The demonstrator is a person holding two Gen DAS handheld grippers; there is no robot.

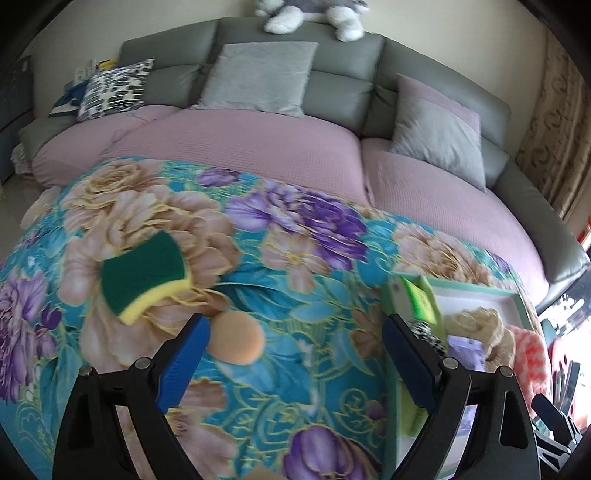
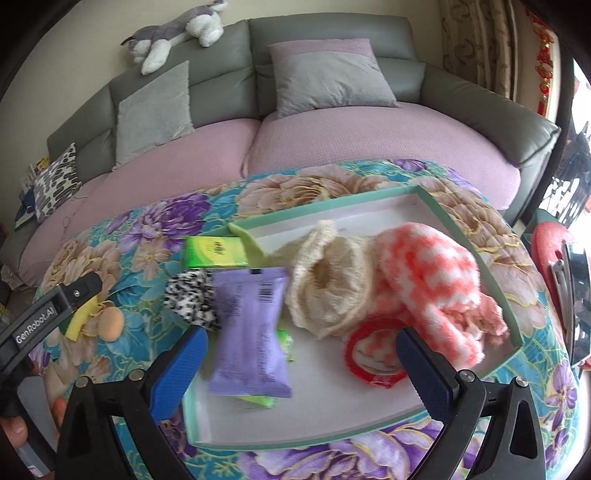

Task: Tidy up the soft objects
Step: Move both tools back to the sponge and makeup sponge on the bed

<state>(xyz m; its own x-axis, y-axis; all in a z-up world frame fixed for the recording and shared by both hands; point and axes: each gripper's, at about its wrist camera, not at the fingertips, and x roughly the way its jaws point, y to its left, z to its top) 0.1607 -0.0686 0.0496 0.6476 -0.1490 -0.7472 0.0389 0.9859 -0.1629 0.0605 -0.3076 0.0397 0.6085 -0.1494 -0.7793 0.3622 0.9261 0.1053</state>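
Note:
A green and yellow sponge [image 1: 142, 275] and a round orange puff [image 1: 236, 338] lie on the floral cloth [image 1: 295, 266]. My left gripper [image 1: 295, 328] hangs open just over the puff, which sits by its left finger. In the right wrist view a mint-rimmed white tray [image 2: 369, 201] holds a purple packet [image 2: 251, 332], a cream knitted piece [image 2: 332, 280], a coral and white fluffy piece [image 2: 424, 280] and a red-rimmed cloth [image 2: 373, 354]. A green packet [image 2: 216, 251] and a leopard-print item [image 2: 192, 299] lie across its left edge. My right gripper [image 2: 301, 347] is open above the tray, holding nothing.
Behind the table runs a grey sofa [image 1: 343, 81] with pink seat covers, grey cushions [image 1: 258, 77] and a plush toy [image 2: 173, 33] on its back. One left gripper finger [image 2: 85, 288] reaches in over the puff [image 2: 112, 323]. A curtain [image 1: 554, 122] hangs at the right.

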